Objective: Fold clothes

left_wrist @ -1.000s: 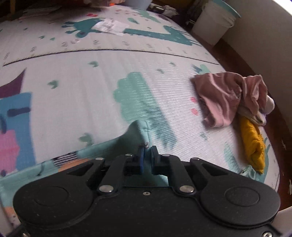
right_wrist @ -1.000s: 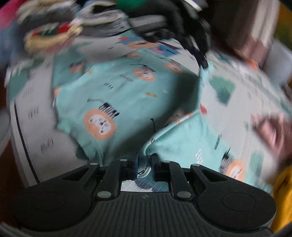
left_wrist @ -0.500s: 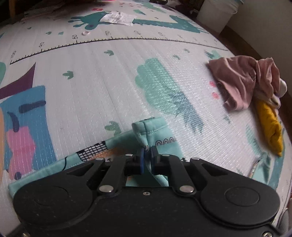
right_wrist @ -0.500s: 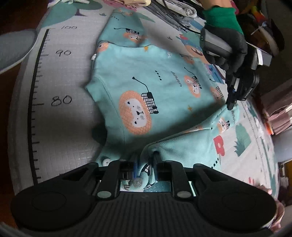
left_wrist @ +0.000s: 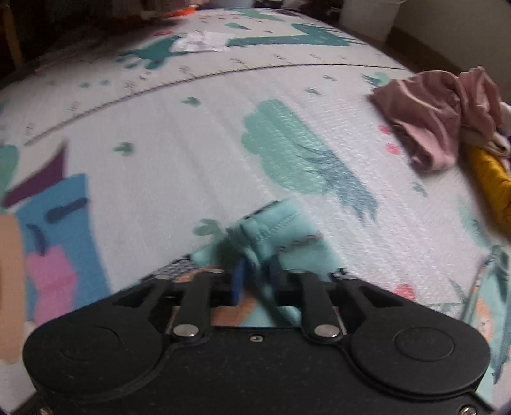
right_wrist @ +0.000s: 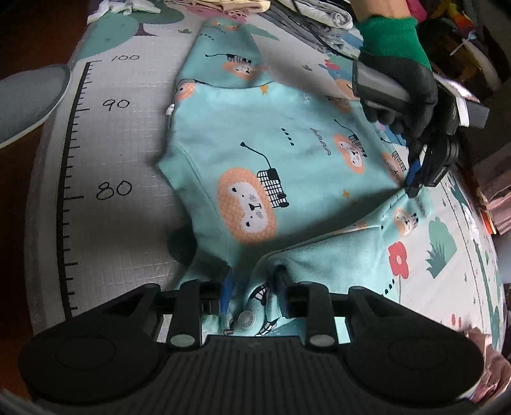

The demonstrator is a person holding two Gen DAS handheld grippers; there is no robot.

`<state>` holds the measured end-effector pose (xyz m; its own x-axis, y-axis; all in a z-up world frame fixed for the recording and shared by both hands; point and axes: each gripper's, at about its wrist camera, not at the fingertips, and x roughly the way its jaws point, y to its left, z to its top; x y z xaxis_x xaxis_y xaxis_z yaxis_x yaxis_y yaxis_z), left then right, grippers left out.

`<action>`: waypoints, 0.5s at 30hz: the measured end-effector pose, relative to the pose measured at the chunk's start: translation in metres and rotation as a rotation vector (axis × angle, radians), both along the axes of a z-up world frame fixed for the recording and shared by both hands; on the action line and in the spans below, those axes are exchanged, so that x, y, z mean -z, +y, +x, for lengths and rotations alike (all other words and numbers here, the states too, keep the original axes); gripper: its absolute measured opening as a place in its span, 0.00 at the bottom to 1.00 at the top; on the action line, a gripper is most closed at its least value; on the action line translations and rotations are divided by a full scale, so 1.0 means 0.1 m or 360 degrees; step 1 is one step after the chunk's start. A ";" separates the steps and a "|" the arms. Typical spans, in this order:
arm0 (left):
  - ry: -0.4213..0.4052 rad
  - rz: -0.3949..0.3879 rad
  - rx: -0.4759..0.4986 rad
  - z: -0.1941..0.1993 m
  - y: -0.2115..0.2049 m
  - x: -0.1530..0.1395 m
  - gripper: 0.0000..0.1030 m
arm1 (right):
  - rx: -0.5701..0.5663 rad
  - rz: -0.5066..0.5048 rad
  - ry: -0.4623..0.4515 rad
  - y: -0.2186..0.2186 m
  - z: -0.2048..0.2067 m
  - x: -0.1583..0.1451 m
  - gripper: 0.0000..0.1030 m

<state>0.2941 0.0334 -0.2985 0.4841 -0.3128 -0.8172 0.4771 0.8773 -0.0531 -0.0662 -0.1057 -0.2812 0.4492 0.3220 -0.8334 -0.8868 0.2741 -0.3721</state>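
Observation:
A teal child's garment with orange lion prints lies spread on the play mat. My right gripper is shut on its near edge, by a snap button. My left gripper is shut on a hemmed corner of the same garment. In the right wrist view the left gripper shows at the far right edge of the cloth, held by a black and green glove, pressing that corner low to the mat.
A pink garment and a mustard one lie at the mat's right side. A white paper lies far back. Several folded clothes sit beyond the teal garment. The mat's ruler print runs along its left edge.
Both grippers have lowered the teal garment, and it now lies flatter on the mat. The left gripper has drawn its corner outward to the right. Both grips hold.

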 end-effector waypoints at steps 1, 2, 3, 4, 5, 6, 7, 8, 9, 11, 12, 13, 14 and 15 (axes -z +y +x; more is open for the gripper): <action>-0.0079 0.0061 -0.0022 -0.04 0.01 -0.07 0.39 | -0.0005 -0.0005 -0.0005 0.00 -0.01 0.00 0.31; -0.0173 0.0132 -0.0051 -0.10 0.00 -0.13 0.34 | -0.0009 -0.0010 -0.0008 0.00 -0.02 0.00 0.31; -0.0248 0.0156 -0.0051 -0.16 -0.01 -0.20 0.34 | -0.0007 -0.0010 -0.0007 0.00 -0.02 0.00 0.31; -0.0270 0.0105 -0.0008 -0.22 -0.01 -0.25 0.34 | 0.0002 -0.0005 0.0002 0.01 0.01 0.01 0.31; -0.0258 0.0055 0.0059 -0.27 -0.04 -0.26 0.34 | 0.0010 -0.0001 0.0006 0.01 0.03 0.01 0.31; -0.0245 0.0031 0.0139 -0.34 -0.09 -0.24 0.35 | 0.0013 0.0002 0.0001 0.01 0.04 0.01 0.31; -0.0232 0.0008 0.0219 -0.41 -0.14 -0.22 0.35 | 0.0016 0.0005 -0.0004 0.01 0.04 0.01 0.31; -0.0201 0.0022 0.0274 -0.45 -0.19 -0.15 0.35 | 0.0020 0.0008 -0.0008 0.01 0.05 0.01 0.32; -0.0148 0.0082 0.0298 -0.46 -0.25 -0.03 0.35 | 0.0023 0.0011 -0.0015 0.00 0.05 0.01 0.32; -0.0117 0.0130 0.0324 -0.45 -0.31 0.16 0.42 | 0.0026 0.0007 -0.0025 0.00 0.04 0.02 0.33; -0.0100 0.0149 0.0330 -0.42 -0.33 0.18 0.43 | 0.0019 -0.0001 -0.0029 0.01 0.03 0.03 0.33; -0.0082 0.0163 0.0320 -0.39 -0.35 0.12 0.43 | 0.0016 -0.0002 -0.0025 0.01 0.04 0.03 0.33; -0.0106 0.0133 0.0316 -0.39 -0.37 0.03 0.41 | 0.0025 0.0007 -0.0014 0.01 0.06 0.03 0.33; -0.0137 0.0059 0.0353 -0.42 -0.40 -0.07 0.41 | 0.0031 0.0016 -0.0009 0.00 0.07 0.04 0.33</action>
<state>0.2526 -0.0067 -0.2915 0.4751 -0.3895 -0.7890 0.6597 0.7510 0.0265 -0.0589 -0.1052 -0.2850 0.4604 0.3212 -0.8276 -0.8790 0.2951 -0.3745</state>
